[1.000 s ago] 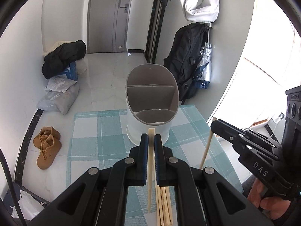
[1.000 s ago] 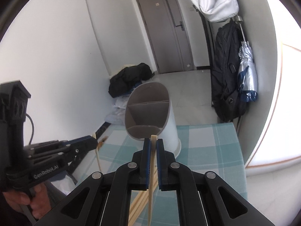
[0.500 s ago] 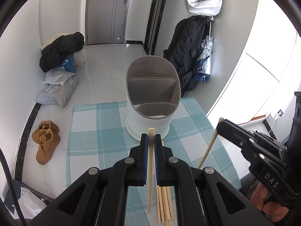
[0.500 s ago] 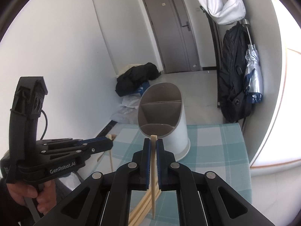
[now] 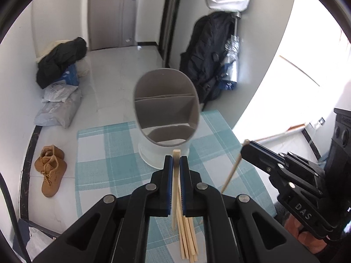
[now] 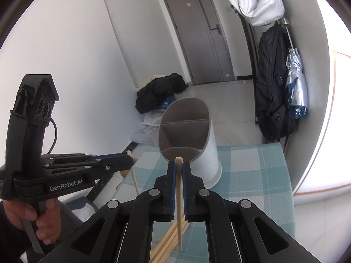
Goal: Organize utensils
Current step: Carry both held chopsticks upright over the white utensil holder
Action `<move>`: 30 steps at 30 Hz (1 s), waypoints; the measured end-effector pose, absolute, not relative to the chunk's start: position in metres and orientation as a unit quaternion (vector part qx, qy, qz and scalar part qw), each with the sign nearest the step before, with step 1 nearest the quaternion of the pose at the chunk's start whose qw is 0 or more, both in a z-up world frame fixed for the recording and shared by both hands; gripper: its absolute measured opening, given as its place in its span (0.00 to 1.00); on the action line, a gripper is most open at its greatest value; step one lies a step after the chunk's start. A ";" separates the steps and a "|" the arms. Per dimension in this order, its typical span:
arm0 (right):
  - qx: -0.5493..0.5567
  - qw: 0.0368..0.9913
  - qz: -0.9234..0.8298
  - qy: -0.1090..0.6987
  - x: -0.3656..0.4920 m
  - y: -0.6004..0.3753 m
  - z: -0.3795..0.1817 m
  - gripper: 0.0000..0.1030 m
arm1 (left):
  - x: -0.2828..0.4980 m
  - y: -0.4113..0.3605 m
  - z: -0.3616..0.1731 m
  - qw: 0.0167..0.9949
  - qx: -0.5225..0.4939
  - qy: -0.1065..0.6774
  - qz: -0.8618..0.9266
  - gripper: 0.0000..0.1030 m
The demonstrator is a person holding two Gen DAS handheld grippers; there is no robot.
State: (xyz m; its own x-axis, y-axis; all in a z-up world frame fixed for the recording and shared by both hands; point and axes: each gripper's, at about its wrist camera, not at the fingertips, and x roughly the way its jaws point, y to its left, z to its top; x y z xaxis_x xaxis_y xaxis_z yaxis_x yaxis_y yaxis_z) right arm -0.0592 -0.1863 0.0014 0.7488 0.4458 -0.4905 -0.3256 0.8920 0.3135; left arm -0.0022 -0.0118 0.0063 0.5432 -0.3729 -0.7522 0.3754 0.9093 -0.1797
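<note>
The left tool [image 5: 175, 160] is closed on one chopstick [image 5: 175, 175], its top end poking above the fingers. The right tool [image 6: 178, 166] is likewise clamped on another chopstick [image 6: 179, 197]. More chopsticks [image 5: 187, 239] lie on the checked counter [image 5: 105, 157], near the divided white holder [image 5: 166, 118], which stands upright.

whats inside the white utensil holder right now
The utensil holder shows only bare grey dividers and walls, no utensils. Its compartment floors are hidden by the rim. The chopsticks are outside: one in each gripper, others on the table.
</note>
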 end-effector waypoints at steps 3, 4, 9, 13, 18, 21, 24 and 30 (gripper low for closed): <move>0.115 0.927 0.209 0.289 -0.056 -0.191 0.001 0.05 | -0.001 -0.015 0.010 0.876 0.011 0.428 -0.221 0.02; 0.120 0.926 0.211 0.290 -0.055 -0.192 0.001 0.05 | -0.001 -0.017 0.011 0.876 0.012 0.427 -0.223 0.02; 0.122 0.927 0.215 0.283 -0.054 -0.194 0.004 0.04 | 0.002 -0.020 0.015 0.873 0.013 0.428 -0.233 0.02; 0.122 0.928 0.216 0.278 -0.054 -0.193 0.005 0.04 | 0.005 -0.022 0.018 0.870 0.014 0.429 -0.242 0.02; 0.122 0.929 0.216 0.274 -0.050 -0.193 0.008 0.04 | 0.007 -0.024 0.029 0.870 0.014 0.426 -0.249 0.02; 0.121 0.931 0.215 0.269 -0.049 -0.194 0.013 0.04 | 0.010 -0.025 0.039 0.869 0.013 0.426 -0.252 0.02; 0.120 0.933 0.214 0.264 -0.048 -0.194 0.023 0.04 | 0.014 -0.025 0.052 0.870 0.007 0.421 -0.258 0.02; 0.114 0.940 0.207 0.244 -0.043 -0.195 0.054 0.04 | 0.027 -0.021 0.090 0.887 0.008 0.388 -0.250 0.02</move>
State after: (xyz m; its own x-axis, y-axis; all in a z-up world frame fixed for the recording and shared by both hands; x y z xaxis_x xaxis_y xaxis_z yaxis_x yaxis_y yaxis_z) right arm -0.0431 -0.1949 0.0540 0.7948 0.4456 -0.4119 -0.3347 0.8882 0.3149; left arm 0.0272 -0.0209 0.0901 0.5738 -0.4371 -0.6926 0.4489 0.8752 -0.1804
